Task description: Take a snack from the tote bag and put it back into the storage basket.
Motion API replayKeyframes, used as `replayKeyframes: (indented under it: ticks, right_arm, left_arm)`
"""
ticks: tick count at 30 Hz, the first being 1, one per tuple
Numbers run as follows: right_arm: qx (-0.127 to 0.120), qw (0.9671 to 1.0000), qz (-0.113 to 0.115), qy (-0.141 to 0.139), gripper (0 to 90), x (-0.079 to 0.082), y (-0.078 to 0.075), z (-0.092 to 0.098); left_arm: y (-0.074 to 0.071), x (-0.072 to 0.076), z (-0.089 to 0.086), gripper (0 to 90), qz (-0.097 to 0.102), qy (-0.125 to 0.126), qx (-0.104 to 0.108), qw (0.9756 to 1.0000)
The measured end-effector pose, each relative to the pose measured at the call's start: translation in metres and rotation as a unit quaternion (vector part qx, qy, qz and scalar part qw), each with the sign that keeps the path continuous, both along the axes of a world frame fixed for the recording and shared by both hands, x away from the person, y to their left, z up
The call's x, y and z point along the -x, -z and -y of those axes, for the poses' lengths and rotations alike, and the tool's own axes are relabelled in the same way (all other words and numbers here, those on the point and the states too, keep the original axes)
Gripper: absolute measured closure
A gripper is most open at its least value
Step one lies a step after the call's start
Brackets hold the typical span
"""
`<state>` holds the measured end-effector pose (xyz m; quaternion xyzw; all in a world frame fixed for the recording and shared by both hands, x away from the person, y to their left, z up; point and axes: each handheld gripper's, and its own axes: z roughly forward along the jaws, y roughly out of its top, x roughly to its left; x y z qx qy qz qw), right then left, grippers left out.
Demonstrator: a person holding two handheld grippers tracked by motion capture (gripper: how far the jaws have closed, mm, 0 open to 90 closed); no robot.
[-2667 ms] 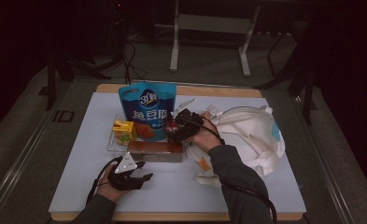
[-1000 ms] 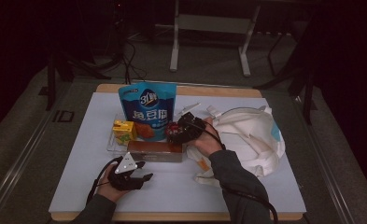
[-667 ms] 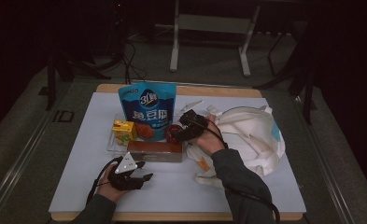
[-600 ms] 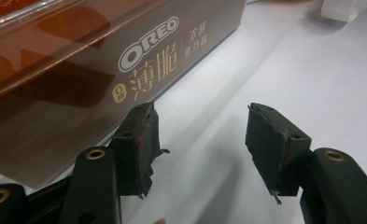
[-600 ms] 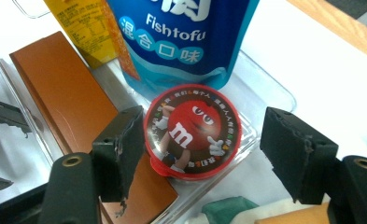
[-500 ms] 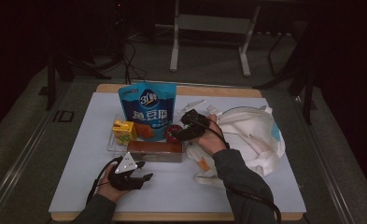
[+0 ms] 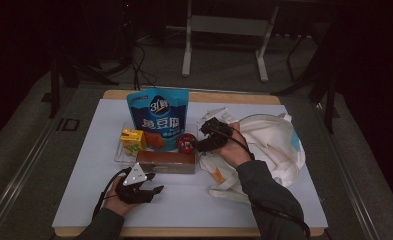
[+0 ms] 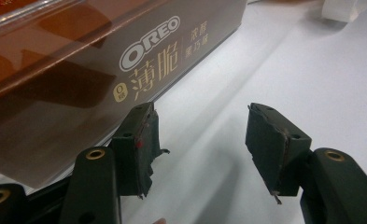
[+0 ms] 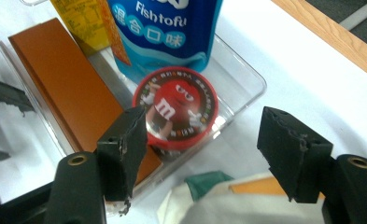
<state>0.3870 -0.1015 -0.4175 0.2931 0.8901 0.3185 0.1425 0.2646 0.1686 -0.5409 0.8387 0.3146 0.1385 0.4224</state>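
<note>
In the high view the right gripper (image 7: 206, 135) hangs just right of a clear tray (image 7: 120, 156) at mid-tabletop, and the red M&M's tub (image 7: 186, 142) sits in the tray's right end, directly to the gripper's left and a little below it. The left gripper (image 7: 151, 182) rests on the white tabletop (image 7: 184, 210) in front of the brown Oreo box (image 7: 165, 162), farther from the tub, so the right hand is the nearer one. Behind the tub stands the blue fish-tofu pouch (image 7: 158, 120), with a yellow carton (image 7: 133, 140) at the tray's left end, and a white cloth bag (image 7: 269, 145) spreads to the right. In the left gripper view the jaws stand partly apart with nothing between them, only bare tabletop, and the Oreo box lies just past the left jaw, its long side running away up-right. In the right gripper view the jaws have just been closing a little but are still wide, gripping nothing; the tub lies lid-up ahead and off toward the left jaw, hemmed by the pouch behind, the box along one side and the tray's end wall (image 9: 253, 91) on the other. Being round, it sets no grip axis, and I judge the freest approach is from above. The bag's edge (image 9: 218, 200) lies under the jaws.
</note>
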Motion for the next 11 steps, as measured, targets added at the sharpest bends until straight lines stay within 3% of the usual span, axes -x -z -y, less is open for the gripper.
replayKeyframes:
  ticks: [11]
  right_arm:
    - [0.001, 0.9999, -0.001, 0.013, 34.2, 0.007, -0.008, 0.028]
  left_arm:
    - [0.0, -0.001, 0.0, 43.2, -0.003, -0.002, -0.002, 1.0]
